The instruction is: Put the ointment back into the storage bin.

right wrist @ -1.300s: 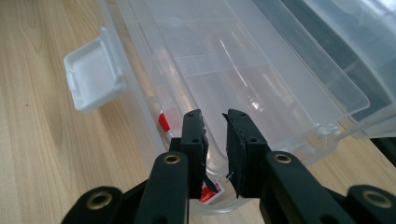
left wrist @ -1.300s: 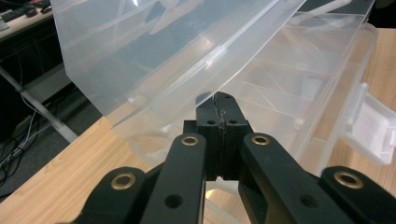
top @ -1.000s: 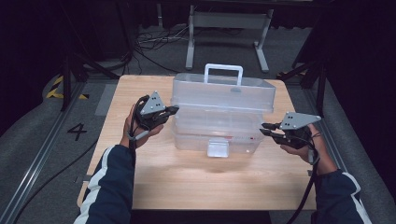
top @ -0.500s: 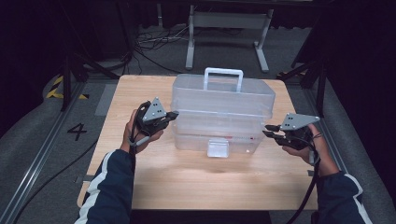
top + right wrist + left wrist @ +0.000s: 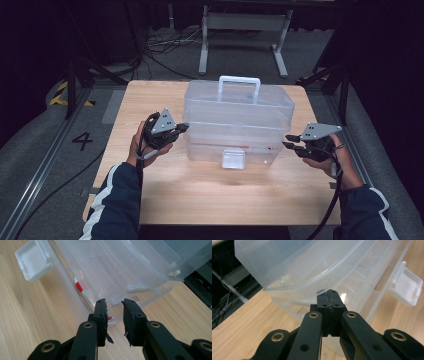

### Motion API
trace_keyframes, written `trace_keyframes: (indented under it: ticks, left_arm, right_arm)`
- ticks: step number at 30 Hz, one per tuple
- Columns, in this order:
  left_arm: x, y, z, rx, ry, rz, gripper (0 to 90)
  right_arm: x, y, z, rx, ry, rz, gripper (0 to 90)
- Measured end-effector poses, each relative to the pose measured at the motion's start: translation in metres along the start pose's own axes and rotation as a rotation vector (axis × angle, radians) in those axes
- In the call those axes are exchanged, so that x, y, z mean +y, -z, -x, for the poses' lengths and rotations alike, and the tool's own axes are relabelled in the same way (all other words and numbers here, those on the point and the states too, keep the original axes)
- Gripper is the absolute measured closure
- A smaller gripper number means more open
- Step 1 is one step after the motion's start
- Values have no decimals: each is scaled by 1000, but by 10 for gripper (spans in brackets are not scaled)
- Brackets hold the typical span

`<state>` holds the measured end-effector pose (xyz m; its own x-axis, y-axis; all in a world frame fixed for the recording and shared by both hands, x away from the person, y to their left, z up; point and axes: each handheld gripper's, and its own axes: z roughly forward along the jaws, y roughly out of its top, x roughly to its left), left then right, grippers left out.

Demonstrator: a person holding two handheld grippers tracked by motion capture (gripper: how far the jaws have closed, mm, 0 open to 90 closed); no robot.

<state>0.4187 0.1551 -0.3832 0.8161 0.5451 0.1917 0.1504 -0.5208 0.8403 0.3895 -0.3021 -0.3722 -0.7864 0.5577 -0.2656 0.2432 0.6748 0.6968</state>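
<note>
While the clear storage box (image 5: pixel 238 125) rests unlifted on the desk (image 5: pixel 150 100), the left hand-held gripper (image 5: pixel 329 295) is clenched on its lid edge; the right hand-held gripper (image 5: pixel 114 305), its jaws just opening, grips nothing.

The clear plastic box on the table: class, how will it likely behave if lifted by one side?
The box looks thin-walled and nearly empty, so probably light. Its smooth walls may slip between jaws. With the front latch hanging open, the lid might flex or lift.

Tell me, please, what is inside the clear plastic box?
Through the clear plastic box a red-and-white item shows near its bottom edge. The cloudy walls blur everything else inside, so nothing more can be told.
</note>
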Motion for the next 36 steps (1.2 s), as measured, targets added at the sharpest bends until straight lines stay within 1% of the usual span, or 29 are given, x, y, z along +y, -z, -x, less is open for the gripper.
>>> trace_keyframes:
  ticks: [1,15,20,21,25,26,32,34,36]
  left_arm:
    - [-1,0,1,4,2,4,897]
    - [-11,1,1,-9,20,-20,895]
    - [-16,0,1,-14,24,-36,896]
    - [-17,0,1,-14,20,-38,896]
    - [-20,-2,2,-18,25,-51,897]
    - [-21,-2,1,-18,28,-64,896]
    - [-24,-4,3,-20,27,-83,897]
    - [-24,-4,3,-19,16,-93,897]
    - [-27,-6,4,-24,23,-96,897]
  right_arm:
    - [-1,1,0,-1,-4,2,727]
    - [-8,0,1,-10,-28,-6,713]
    - [-12,1,1,-9,-47,0,708]
    - [-12,1,1,-7,-47,0,708]
    - [-14,1,1,-10,-48,-4,698]
    - [-14,1,1,-7,-48,-5,695]
    - [-17,-1,-1,7,-56,-8,669]
    - [-19,-2,-3,8,-59,-15,660]
    - [-19,-3,-3,9,-60,-17,648]
